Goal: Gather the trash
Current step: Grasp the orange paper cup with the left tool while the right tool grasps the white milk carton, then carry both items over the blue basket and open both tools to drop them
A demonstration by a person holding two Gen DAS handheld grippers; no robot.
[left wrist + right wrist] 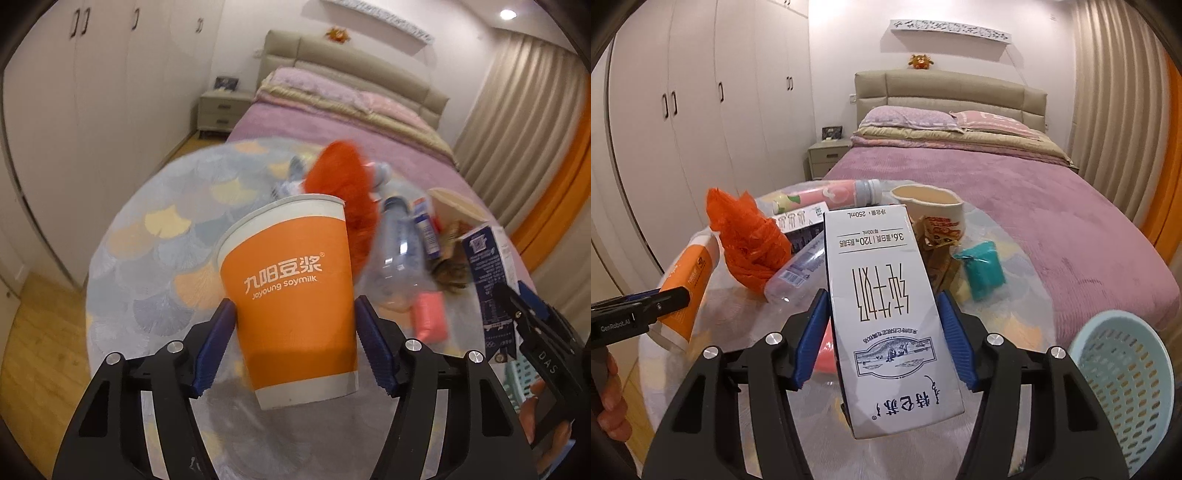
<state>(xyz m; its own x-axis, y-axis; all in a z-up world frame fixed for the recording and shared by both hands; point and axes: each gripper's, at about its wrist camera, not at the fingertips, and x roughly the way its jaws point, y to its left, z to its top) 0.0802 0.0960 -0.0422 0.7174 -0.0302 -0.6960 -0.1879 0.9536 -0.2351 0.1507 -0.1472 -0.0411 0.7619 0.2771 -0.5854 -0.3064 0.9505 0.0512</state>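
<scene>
Left gripper (295, 347) clamps an orange paper cup (291, 291) between its blue pads, cup upright with a slight tilt, lifted clear above the round tabletop (155, 258). Right gripper (882, 336) clamps a white milk carton (886, 314), print upside down toward the camera, held off the tabletop too. Behind the cup on the tabletop: crumpled orange plastic bag (750, 240), clear plastic bottle (397, 258) lying on its side, pink bottle (834, 194) lying at the far edge, dark box (801, 227) beside it. Beige bowl (929, 206) sits further right with a crumpled snack wrapper (938, 240) against it, teal packet (982, 269) just beside that. Light blue perforated basket (1126, 387) at lower right, near the right gripper. Bed (1034, 206) with purple cover beyond the tabletop, white wardrobe (683, 110) along the left wall.
</scene>
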